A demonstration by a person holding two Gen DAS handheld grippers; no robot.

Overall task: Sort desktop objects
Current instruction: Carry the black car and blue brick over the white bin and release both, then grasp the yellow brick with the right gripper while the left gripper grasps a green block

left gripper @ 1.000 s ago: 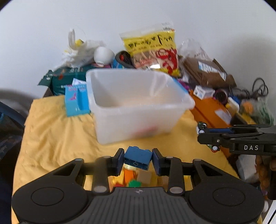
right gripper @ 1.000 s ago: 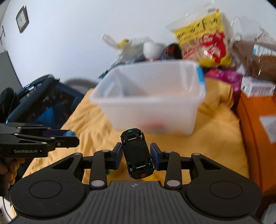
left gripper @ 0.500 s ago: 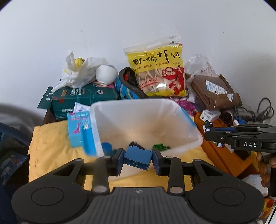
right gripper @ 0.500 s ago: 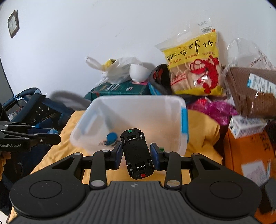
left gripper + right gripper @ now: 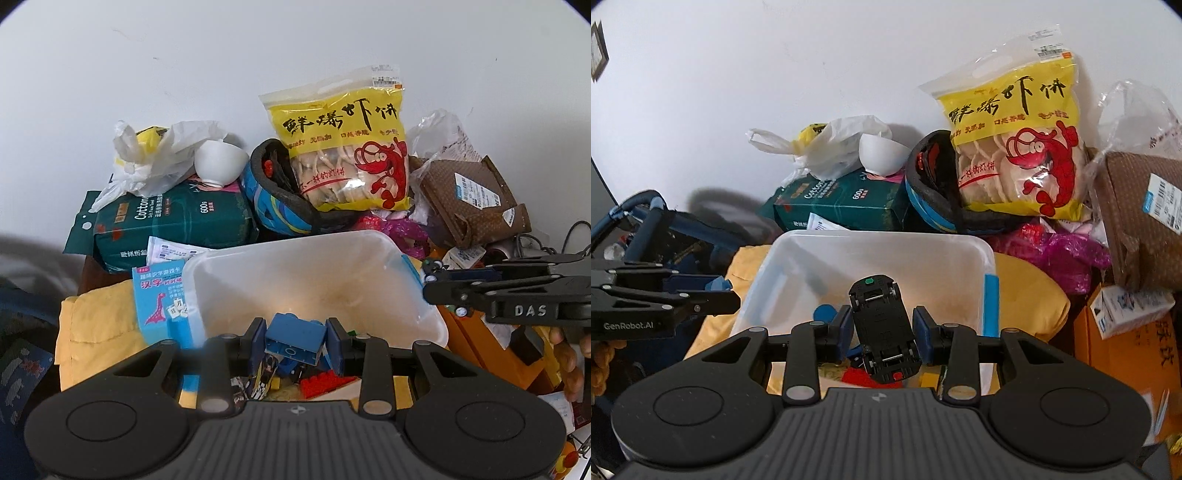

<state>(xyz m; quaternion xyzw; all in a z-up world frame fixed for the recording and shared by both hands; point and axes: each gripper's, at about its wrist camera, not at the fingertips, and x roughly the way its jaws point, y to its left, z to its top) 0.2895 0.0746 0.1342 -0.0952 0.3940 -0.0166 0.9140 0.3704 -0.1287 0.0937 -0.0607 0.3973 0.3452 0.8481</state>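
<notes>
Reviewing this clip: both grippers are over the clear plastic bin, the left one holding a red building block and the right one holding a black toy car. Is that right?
Not quite. The left gripper holds a blue building block, not a red one, as the left wrist view shows. The rest stands: the right gripper holds the black toy car over the clear plastic bin.

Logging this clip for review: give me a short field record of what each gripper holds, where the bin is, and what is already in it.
left gripper: shut on blue toy brick
right gripper: shut on black toy car, underside facing the camera
bin: clear plastic, open top, on yellow cloth
position: both grippers held over the bin
bin contents: red brick, other small toys, partly hidden
behind bin: snack bag, green tissue pack
</notes>
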